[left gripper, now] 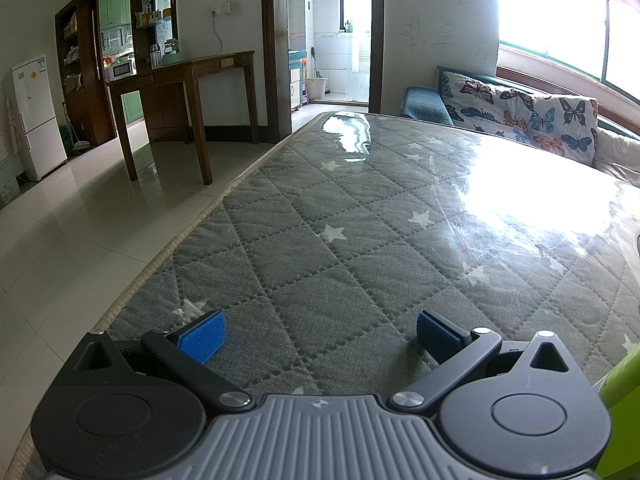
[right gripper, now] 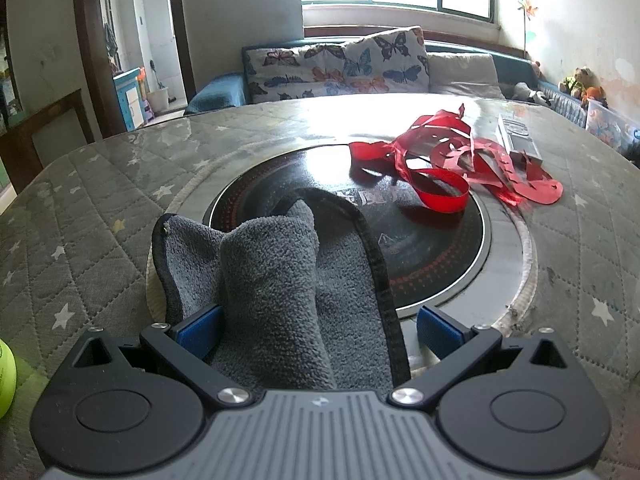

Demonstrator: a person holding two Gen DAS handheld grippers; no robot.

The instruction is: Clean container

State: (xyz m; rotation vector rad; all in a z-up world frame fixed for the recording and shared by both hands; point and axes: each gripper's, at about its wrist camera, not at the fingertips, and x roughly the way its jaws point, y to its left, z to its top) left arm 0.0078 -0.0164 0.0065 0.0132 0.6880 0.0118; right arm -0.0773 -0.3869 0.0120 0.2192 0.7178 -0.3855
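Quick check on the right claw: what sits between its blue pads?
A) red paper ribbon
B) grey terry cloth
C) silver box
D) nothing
B: in the right wrist view the grey terry cloth bunches up between the open right claw, while the red paper ribbon lies farther off.

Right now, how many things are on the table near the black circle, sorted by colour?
Grey: 1, the cloth
Red: 1, the tangle of cut paper ribbon
Silver: 1, the small box
Green: 1, the round thing at the picture's edge
Total: 4
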